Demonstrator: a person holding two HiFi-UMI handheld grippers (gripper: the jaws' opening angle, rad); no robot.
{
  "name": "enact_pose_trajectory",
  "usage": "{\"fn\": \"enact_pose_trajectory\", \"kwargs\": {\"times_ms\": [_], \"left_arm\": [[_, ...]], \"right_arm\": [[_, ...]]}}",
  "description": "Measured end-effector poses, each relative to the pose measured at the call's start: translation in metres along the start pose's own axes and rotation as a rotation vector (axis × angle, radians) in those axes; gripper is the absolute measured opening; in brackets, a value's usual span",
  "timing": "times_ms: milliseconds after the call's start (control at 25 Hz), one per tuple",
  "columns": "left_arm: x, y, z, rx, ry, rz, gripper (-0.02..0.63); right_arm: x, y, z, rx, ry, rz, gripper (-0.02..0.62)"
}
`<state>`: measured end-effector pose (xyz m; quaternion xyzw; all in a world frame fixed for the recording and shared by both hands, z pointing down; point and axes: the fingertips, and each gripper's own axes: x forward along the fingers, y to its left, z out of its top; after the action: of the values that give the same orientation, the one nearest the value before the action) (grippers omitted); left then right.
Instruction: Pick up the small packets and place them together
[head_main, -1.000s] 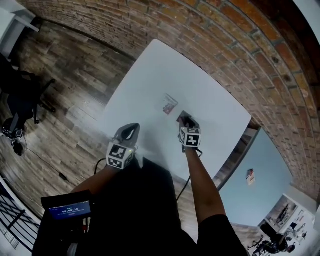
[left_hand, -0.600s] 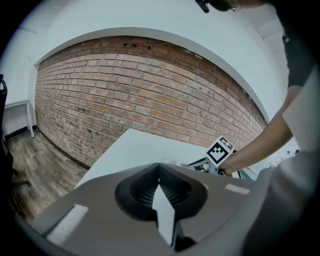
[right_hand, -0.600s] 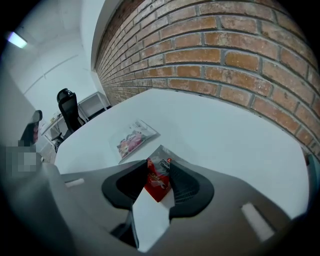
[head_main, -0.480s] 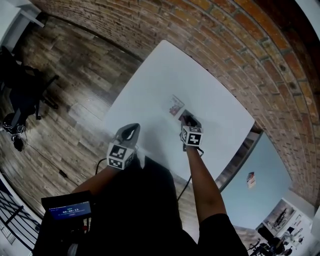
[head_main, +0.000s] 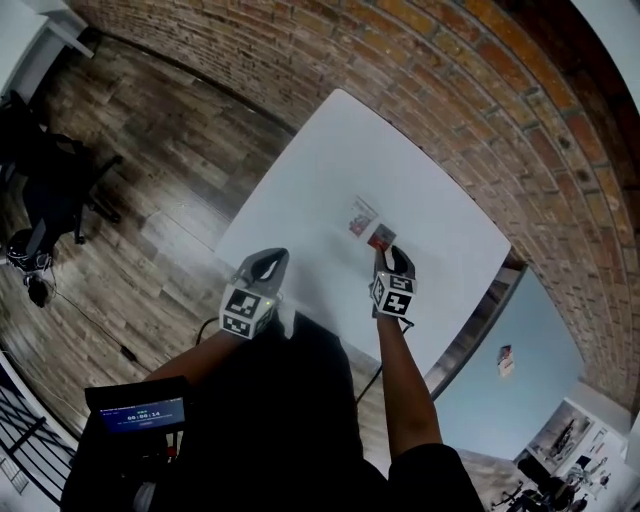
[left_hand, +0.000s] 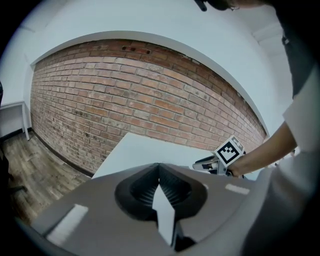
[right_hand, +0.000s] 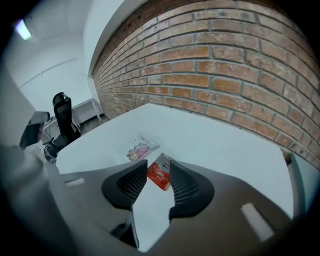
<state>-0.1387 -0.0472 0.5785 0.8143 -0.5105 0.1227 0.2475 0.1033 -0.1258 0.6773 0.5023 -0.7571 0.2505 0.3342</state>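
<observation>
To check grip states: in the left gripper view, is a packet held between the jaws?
No: the left gripper is shut with nothing between its jaws.

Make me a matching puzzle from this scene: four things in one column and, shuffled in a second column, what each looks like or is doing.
Things
1. left gripper
2. right gripper
3. red packet
4. table

States
A. white top
B. jaws apart, gripping nothing
C. jaws closed together, nothing between them
D. lying on the table beside the pink packet, just beyond the right gripper's tips

Pairs: 1-C, 2-B, 3-D, 4-A
</observation>
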Motion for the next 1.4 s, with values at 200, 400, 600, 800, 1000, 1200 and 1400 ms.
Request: {"fn": "enact_pose_trajectory", "kwargs": {"times_ms": [200,400,600,800,1000,1200,1400], "left_arm": [[-0.012,-0.003,0.013,0.03,-0.037,-0.043,0.0],[-0.034,-0.008,0.027,0.071,-0.054,-0.091,0.0],[-0.08,-0.026,0.049,0.124,-0.118,-0.184,0.0],[-0.137,-0.04,0.072,0.169,-0.268,-0.182,0.0],[-0.179,-0.059,0.054,0.17,-0.284,-0.179,0.0],[-0.229,-0.105,0.033,0.185,-0.326,-0.175,0.0],[-0.293,-0.158,0.012,0.208,-0.358,-0.186,0.0]], "right_arm": [[-0.039,-0.001,-0.006,0.038,-0.062,-0.045,0.03],[-0.097,0.02,0.006,0.067,-0.218,-0.067,0.002],[-0.193,0.077,0.032,0.106,-0.433,-0.097,0.003],[-0.281,0.127,0.034,0.131,-0.595,-0.092,0.002],[-0.327,0.153,0.015,0.074,-0.688,-0.147,0.002],[-0.382,0.172,-0.019,0.11,-0.763,-0.135,0.002],[-0.448,0.197,-0.064,0.123,-0.817,-0.099,0.002]]}}
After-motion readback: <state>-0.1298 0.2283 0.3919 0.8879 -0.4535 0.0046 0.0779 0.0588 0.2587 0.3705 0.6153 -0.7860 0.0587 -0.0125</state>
